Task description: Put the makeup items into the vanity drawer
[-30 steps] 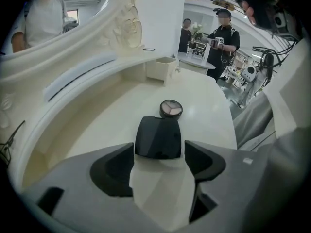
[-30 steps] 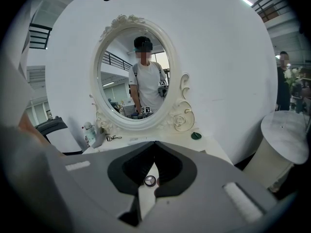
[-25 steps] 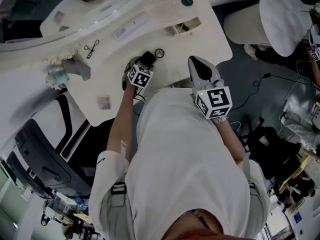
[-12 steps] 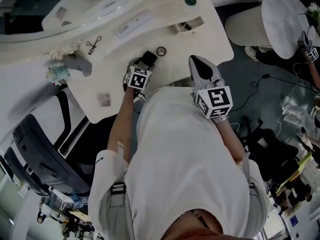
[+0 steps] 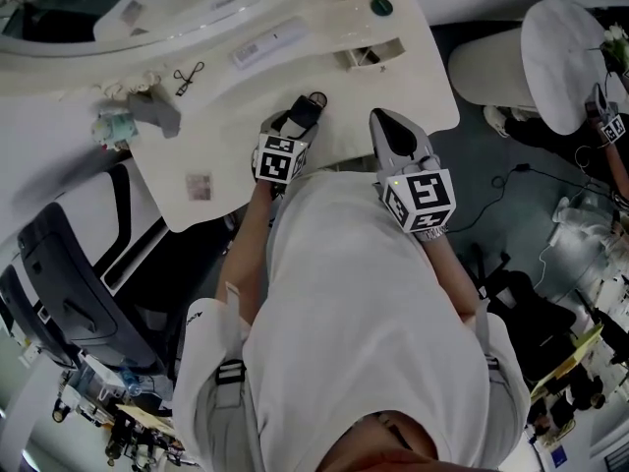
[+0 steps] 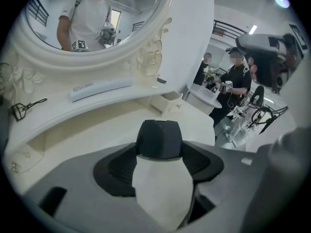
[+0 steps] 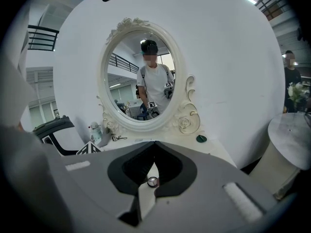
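White dark-capped bottle (image 6: 161, 191) sits clamped between fingers (image 6: 115, 167) of the left gripper (image 6: 160, 165).

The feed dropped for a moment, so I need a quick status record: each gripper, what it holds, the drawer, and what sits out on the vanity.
Left gripper: shut on a white bottle with a black cap
Right gripper: shut, empty
Drawer: small, on the vanity's raised shelf, looks pulled open
Out on vanity: eyelash curler, long white case, green-topped jar, small round compact
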Tool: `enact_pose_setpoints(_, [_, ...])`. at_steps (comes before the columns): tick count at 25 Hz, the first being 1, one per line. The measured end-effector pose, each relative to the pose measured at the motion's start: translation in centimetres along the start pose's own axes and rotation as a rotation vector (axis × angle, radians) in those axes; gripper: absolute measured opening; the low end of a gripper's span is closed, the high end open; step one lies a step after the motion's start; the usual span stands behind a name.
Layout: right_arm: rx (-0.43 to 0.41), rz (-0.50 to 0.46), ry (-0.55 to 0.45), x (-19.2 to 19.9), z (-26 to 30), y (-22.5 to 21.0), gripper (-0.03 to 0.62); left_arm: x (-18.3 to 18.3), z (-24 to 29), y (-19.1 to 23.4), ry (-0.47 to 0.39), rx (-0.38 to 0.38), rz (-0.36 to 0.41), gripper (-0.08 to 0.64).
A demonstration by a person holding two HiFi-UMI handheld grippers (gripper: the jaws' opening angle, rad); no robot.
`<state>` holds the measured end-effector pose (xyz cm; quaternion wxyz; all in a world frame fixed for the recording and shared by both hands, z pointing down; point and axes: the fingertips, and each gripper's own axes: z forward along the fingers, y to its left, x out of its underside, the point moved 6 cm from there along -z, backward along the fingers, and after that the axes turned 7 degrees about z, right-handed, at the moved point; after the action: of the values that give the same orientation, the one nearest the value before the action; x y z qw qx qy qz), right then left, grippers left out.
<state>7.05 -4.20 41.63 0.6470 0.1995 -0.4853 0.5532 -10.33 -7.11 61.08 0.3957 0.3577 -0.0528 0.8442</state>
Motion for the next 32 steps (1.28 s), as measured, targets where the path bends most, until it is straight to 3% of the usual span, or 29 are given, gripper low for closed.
enact_pose_setpoints(13, [-0.162, -0.010, 0.022, -1.5, -1.1, -7.0, 0.008, -7.0, 1.8, -5.4, -0.079, -0.098, -0.160, 0.299])
enact_pose_setpoints(22, [-0.256, -0.030, 0.052, -3.1, -0.7, -13.7, 0.008, -12.2, 6.5, -8.0, 0.000, -0.182, -0.231, 0.299])
enact_pose_setpoints(32, [-0.348, -0.047, 0.092, -3.8, 0.4, -18.5, 0.008, -15.1, 11.5, -9.0, 0.095, -0.243, -0.292, 0.299])
